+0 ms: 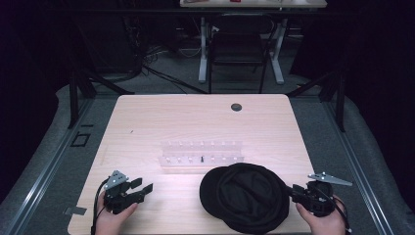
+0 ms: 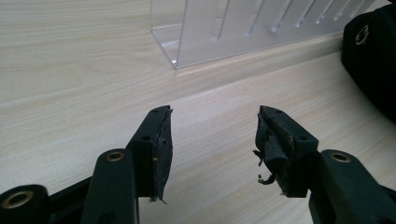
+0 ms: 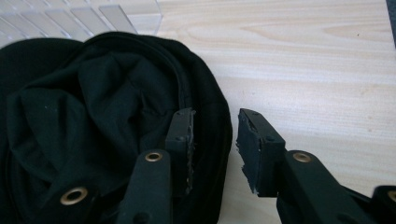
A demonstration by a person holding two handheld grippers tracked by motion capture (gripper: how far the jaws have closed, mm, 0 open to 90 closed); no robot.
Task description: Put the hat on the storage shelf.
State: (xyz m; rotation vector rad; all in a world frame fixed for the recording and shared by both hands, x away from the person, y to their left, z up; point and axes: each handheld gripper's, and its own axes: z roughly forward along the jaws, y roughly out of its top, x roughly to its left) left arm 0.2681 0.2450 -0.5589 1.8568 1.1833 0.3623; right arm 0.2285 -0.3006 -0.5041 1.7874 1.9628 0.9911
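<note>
A light wooden table (image 1: 147,117) carries a clear acrylic rack (image 1: 201,152) and a black cap (image 1: 244,196).

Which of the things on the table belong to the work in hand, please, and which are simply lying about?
In hand:
- black fabric cap, upside down
- right gripper, jaws open astride the cap's rim
- left gripper, open over bare wood

Lying about:
- clear acrylic slotted rack
- round dark grommet in the light wooden table

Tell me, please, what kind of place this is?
Probably a lab or studio set up for recording. A light wooden table stands amid black stands and floor cables, with a chair and a second desk behind it.
</note>
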